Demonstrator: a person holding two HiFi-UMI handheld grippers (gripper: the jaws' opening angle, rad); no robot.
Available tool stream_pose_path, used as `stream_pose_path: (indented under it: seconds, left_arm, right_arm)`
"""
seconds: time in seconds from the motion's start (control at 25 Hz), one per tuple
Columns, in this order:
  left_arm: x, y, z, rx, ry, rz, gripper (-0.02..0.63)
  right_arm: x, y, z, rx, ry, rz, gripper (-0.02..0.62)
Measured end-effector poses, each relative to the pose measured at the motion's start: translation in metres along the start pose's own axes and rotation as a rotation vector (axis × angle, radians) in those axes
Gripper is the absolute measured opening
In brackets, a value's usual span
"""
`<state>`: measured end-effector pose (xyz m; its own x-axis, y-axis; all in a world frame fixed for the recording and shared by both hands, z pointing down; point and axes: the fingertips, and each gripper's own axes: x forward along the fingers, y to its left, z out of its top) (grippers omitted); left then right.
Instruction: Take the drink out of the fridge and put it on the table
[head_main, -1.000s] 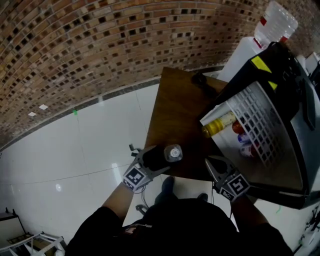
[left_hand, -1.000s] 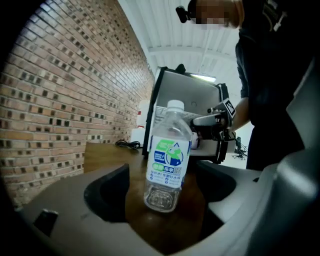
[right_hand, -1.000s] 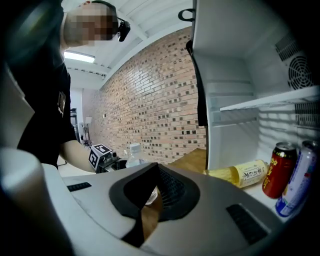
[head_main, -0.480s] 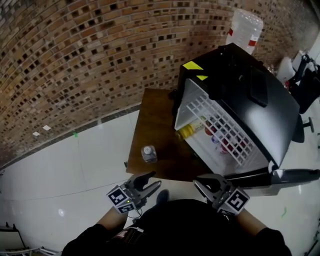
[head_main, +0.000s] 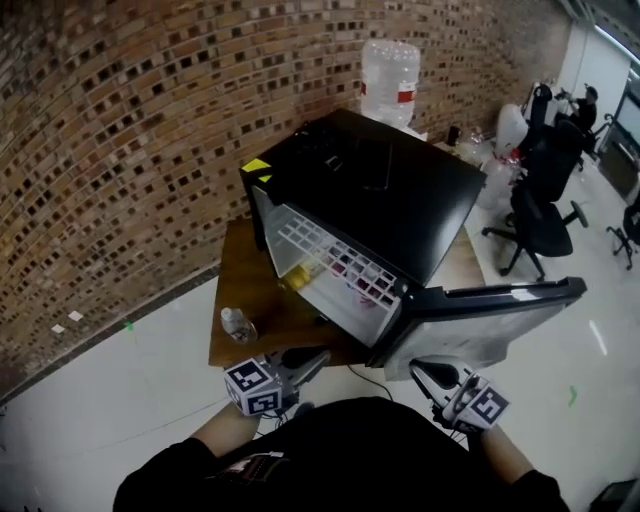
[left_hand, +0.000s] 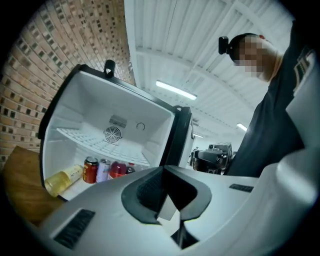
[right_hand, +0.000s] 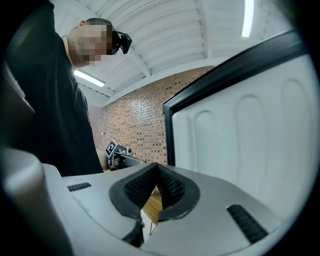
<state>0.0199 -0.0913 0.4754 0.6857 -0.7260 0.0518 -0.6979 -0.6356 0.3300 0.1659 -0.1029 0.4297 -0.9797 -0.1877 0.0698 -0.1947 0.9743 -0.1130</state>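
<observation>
1. The bottle (head_main: 238, 325) stands on the wooden surface (head_main: 268, 295), outside the fridge (head_main: 390, 190). It is ahead of the left gripper (head_main: 318, 355) and a little to its left, apart from it and touching neither gripper.
2. The left gripper's jaws have just closed. They now meet at the tips, clenched on nothing.
3. The right gripper (head_main: 425, 368) is clenched too, its pads together and empty. It sits well to the right of the bottle, just short of the open door (head_main: 500, 320).
4. The fridge stands on the same surface beyond both grippers, with its door swung out toward the right gripper.
5. The left gripper view looks into the fridge. On its floor a yellow bottle (left_hand: 62, 181) lies by the front edge, with a red can (left_hand: 90, 170) and more drinks in a row next to it.
6. Past the fridge, a water jug (head_main: 390, 75) stands against the brick wall (head_main: 100, 150).
7. Office chairs (head_main: 540, 215) stand far off to the right of the right gripper.
</observation>
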Motion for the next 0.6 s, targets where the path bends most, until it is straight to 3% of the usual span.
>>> stream_pose_path:
  seconds: [0.24, 0.6]
  left_arm:
    - [0.051, -0.038, -0.005, -0.002, 0.049, -0.097, 0.003]
    - [0.067, -0.053, -0.008, 0.019, 0.099, -0.128, 0.003]
  right_arm:
    - [-0.066, -0.033, -0.02, 0.055, 0.005, -0.156, 0.011]
    - [-0.085, -0.041, -0.031, 0.075, -0.031, -0.18, 0.009]
